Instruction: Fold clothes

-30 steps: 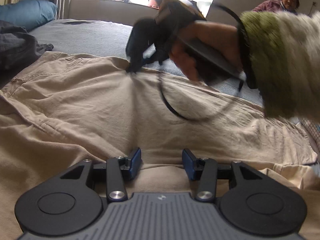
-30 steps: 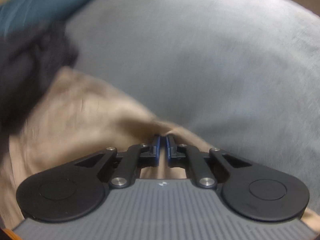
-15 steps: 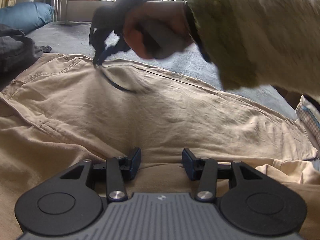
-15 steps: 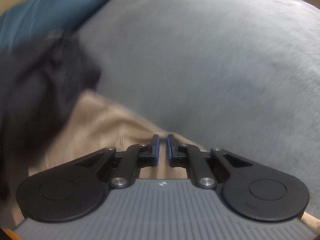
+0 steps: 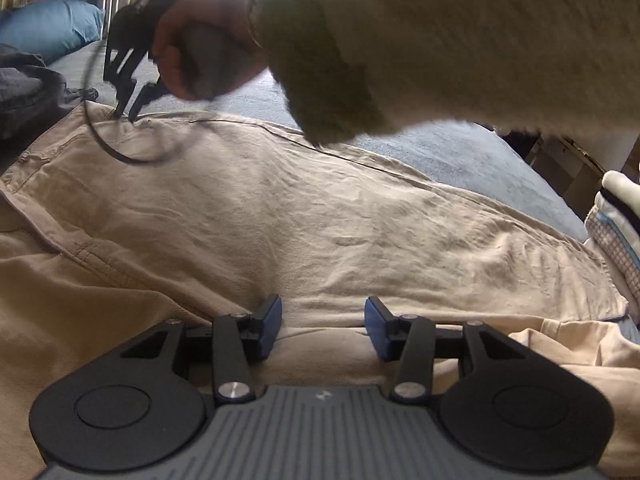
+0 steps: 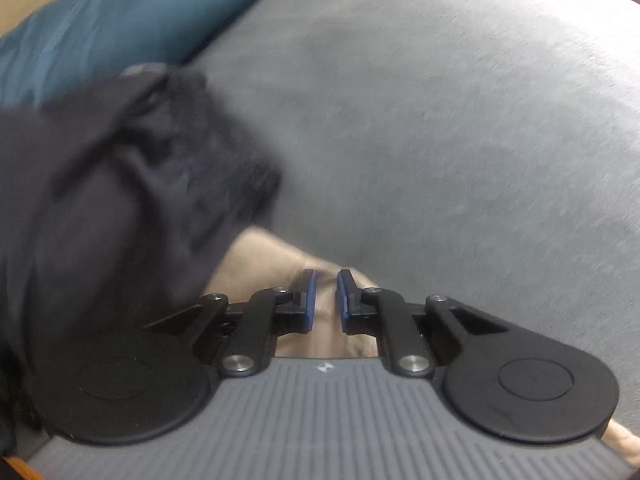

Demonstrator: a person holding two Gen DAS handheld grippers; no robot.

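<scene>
Tan trousers (image 5: pixel 320 220) lie spread across the grey bed, waistband at the left. My left gripper (image 5: pixel 323 326) rests low over their near edge with its jaws apart, cloth lying beneath and between the pads. In the left wrist view my right gripper (image 5: pixel 126 114) stands at the far waistband corner, tips down on the cloth. Seen from its own camera, the right gripper (image 6: pixel 325 296) has its jaws opening by a narrow gap over the tan corner (image 6: pixel 264 256); the pads do not press the cloth.
A dark garment (image 6: pixel 120 200) lies crumpled just left of the waistband, with a blue pillow (image 6: pixel 120 20) behind it. Grey bed sheet (image 6: pixel 440 140) stretches beyond. A furry sleeve (image 5: pixel 440 40) fills the upper right. Folded clothes (image 5: pixel 616 232) sit at the right edge.
My right gripper has slid left along the trousers' far edge to the waistband corner, and its jaws have parted slightly. The left gripper has stayed still.
</scene>
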